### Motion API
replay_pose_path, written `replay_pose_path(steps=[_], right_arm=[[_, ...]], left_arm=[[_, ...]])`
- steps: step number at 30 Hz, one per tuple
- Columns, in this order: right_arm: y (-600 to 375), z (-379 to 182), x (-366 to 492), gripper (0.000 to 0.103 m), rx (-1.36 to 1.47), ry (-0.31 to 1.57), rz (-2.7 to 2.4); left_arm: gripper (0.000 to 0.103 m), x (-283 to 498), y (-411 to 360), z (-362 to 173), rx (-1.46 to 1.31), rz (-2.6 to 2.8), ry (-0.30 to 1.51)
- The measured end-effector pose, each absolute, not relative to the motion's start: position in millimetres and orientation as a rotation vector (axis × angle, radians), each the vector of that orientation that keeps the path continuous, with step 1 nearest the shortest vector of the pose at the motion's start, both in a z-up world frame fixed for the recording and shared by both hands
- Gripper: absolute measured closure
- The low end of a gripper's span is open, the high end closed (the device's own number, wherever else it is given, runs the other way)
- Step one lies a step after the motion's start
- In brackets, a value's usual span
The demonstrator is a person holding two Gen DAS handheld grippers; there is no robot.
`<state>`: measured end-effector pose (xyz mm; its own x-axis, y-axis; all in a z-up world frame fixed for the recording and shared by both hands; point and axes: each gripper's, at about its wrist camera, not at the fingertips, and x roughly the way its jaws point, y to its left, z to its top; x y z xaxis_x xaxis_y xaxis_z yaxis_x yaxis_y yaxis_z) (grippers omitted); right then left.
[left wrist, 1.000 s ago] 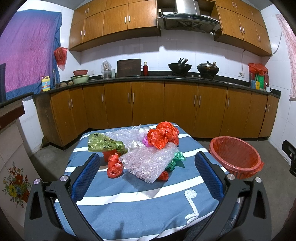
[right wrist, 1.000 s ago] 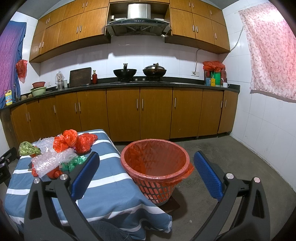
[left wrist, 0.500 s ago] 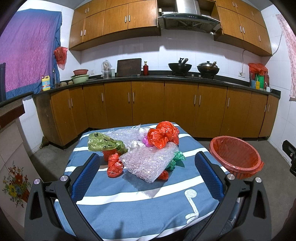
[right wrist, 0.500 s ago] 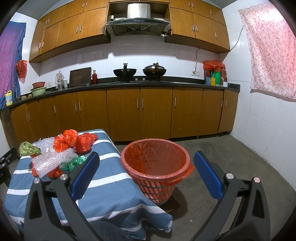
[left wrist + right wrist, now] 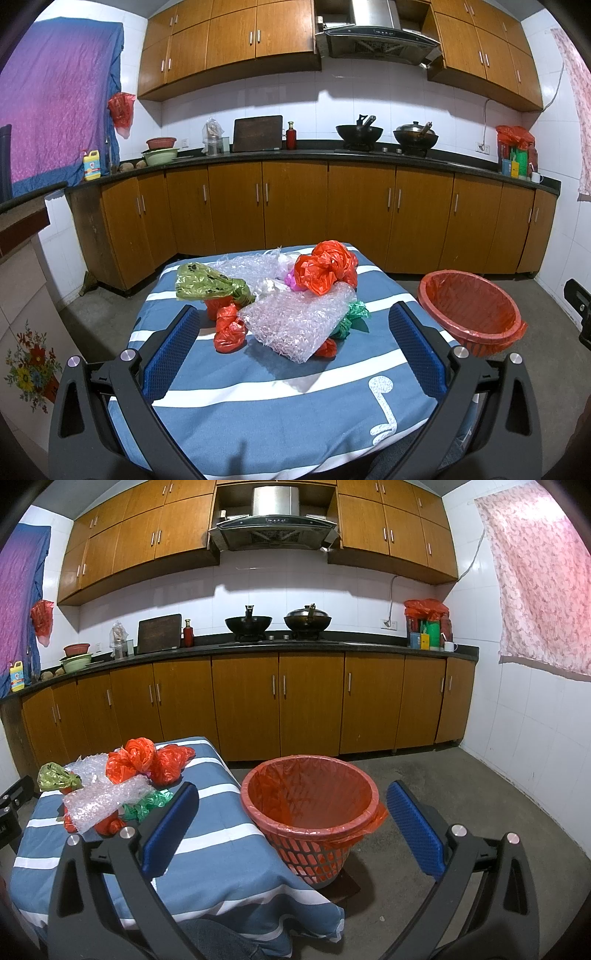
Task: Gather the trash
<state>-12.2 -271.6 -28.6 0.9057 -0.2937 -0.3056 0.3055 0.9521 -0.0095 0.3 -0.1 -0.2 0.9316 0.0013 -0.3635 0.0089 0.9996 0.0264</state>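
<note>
**On the striped table, trash heaped beside a lined red basket**

On the blue-and-white striped tablecloth [image 5: 280,391] a heap of trash sits near the far half of the table. Its largest piece is a crumpled sheet of bubble wrap [image 5: 295,321], lying at the near side of the heap. Touching its far edge is a ball of orange-red plastic bag [image 5: 325,267]. To the left of the bubble wrap lies an olive-green bag with dark paw prints [image 5: 207,282], and just below that a small knotted red bag [image 5: 229,328] rests against the wrap's left edge. A green bag [image 5: 351,317] pokes out from under the wrap's right side, with another scrap of red [image 5: 327,347] at its near corner. A second, clearer sheet of bubble wrap [image 5: 247,266] lies behind the heap.

The red basket [image 5: 314,812], lined with a red plastic bag, stands on the floor just beside the table's right edge, upright and with only the liner visible inside.

The left gripper [image 5: 291,339] hangs over the near end of the table, facing the heap, its blue-padded jaws spread wide and holding nothing. The right gripper [image 5: 291,812] points at the basket, jaws likewise wide apart and empty, the basket framed between them.

Behind the table runs a counter [image 5: 332,646] over wooden cabinets, carrying two woks.
</note>
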Motion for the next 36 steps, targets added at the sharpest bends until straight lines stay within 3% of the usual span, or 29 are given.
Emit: replay_pose_path(steps=[19, 36], right_arm=[[-275, -33, 3, 0.004, 0.08, 0.335, -0.276], [-190, -39, 130, 0.004, 0.067, 0.457, -0.041]], left_arm=[[0.002, 3, 5, -13, 0.034, 0.023, 0.388], [0.002, 32, 91, -25, -0.023, 0.233, 0.429]])
